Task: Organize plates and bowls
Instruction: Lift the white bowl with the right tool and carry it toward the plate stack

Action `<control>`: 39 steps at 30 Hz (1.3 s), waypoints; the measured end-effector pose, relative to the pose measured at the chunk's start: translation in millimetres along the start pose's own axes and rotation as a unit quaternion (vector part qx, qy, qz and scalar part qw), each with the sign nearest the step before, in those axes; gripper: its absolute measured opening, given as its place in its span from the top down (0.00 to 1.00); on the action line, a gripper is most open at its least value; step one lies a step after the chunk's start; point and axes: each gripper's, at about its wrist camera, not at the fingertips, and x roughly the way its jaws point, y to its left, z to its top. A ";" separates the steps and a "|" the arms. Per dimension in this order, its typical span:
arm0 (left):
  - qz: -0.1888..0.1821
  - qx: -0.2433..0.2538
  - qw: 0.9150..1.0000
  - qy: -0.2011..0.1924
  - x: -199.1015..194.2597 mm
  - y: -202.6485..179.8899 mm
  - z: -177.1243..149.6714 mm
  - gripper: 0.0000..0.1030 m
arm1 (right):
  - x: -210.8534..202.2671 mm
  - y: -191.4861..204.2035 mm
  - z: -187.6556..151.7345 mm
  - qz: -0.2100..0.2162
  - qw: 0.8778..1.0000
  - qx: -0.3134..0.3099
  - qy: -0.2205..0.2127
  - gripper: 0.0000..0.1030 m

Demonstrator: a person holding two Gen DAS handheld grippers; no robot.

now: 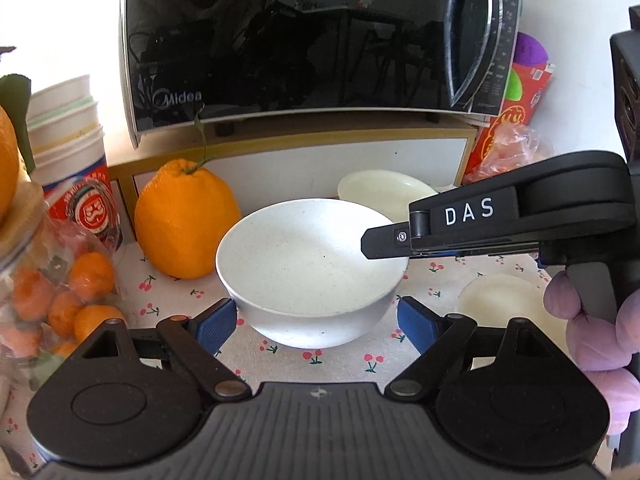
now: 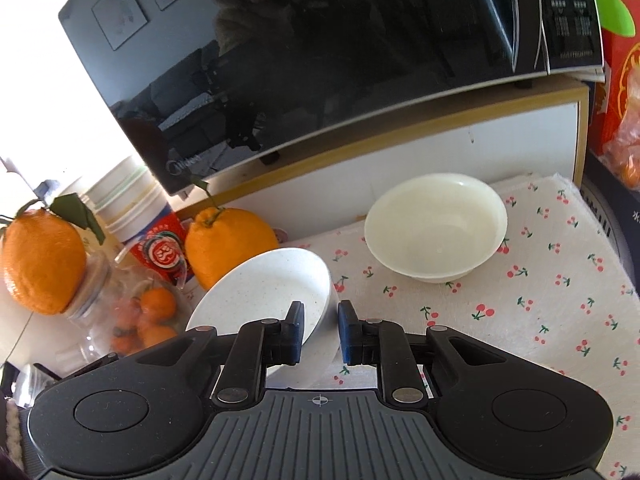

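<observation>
Speckled white bowl (image 1: 310,264), matte and round, resting on the tabletop's cherry-print cloth (image 1: 344,364). Left claw (image 1: 316,326) spread wide, blue ribbed pads (image 1: 212,328) flanking the bowl's lower wall on either side, left pad at or nearly at the wall, right pad just off it. Right claw (image 2: 320,334) pinched narrow on the same bowl's rim (image 2: 316,320), one pad inside, one outside; bowl tilted in the right wrist view. Beyond, to the right, a smooth cream bowl (image 2: 436,226), glossy and footed, empty. A small cream dish (image 1: 498,304) lying flat near the right claw's handle. Large dimpled orange (image 1: 186,220) with stem just left of the speckled bowl. Clear bag (image 1: 60,292) holding small mandarins. Stacked paper cups (image 1: 68,136) at far left. Glossy black microwave (image 1: 304,36) on a white shelf behind.
</observation>
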 end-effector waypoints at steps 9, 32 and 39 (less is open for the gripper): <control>-0.001 0.025 1.000 -0.005 -20.1 -12.1 0.3 0.17 | -31.7 10.0 -1.2 -0.005 1.000 -0.024 -0.011 0.83; -0.025 0.065 0.997 -0.032 -97.3 -58.8 4.1 0.18 | -137.8 23.1 -5.3 -0.024 0.998 -0.046 -0.035 0.83; -0.032 0.080 0.996 -0.030 -116.7 -77.6 -6.8 0.18 | -173.3 23.4 -18.5 -0.031 0.997 -0.054 -0.041 0.83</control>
